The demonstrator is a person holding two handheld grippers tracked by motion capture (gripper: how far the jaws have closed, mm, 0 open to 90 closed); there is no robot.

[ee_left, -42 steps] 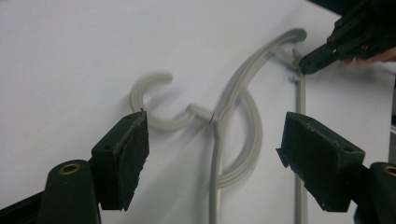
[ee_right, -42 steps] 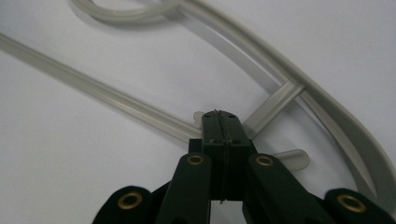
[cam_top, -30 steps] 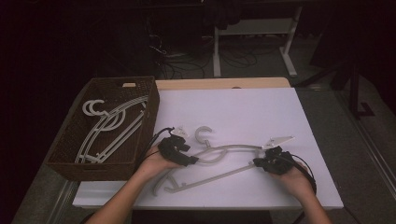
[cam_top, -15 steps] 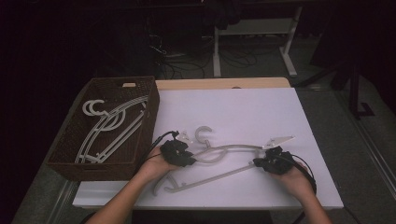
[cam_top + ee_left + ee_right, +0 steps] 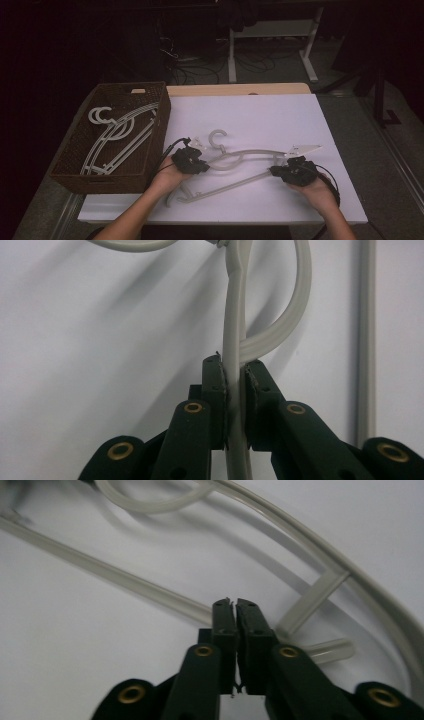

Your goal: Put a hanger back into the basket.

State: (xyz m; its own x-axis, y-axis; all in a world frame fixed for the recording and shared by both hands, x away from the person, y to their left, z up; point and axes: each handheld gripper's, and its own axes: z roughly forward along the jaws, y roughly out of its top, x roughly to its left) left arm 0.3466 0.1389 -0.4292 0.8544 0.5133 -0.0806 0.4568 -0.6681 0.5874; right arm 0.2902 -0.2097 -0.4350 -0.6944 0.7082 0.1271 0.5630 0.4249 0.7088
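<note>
We work at a white-topped desk (image 5: 260, 115) on which a pale grey plastic clothes hanger (image 5: 235, 160) lies flat near its front edge, just right of a dark brown woven basket (image 5: 75, 175) that already holds several hangers of the same kind (image 5: 120, 135).

Our left gripper (image 5: 192, 162) has its jaws pinching a thin strip of the hanger near the hook end; in the left gripper view the pads press the upright strip (image 5: 234, 390) from both sides, having just been closing on it. Our right gripper (image 5: 285, 172) sits at the hanger's other end, by the lower bar. In the right gripper view its jaws stand almost pressed together, a narrow slit between them and nothing visibly caught there, having just eased apart a little, with the straight bar (image 5: 110, 577) running behind their tips.

We judge the hanger light and fairly stiff, though long and thin enough to flex and swing if carried by one end. Its smooth plastic could slip in a narrow pinch, so we would take it near the neck and at the far shoulder, lifting both ends together.
</note>
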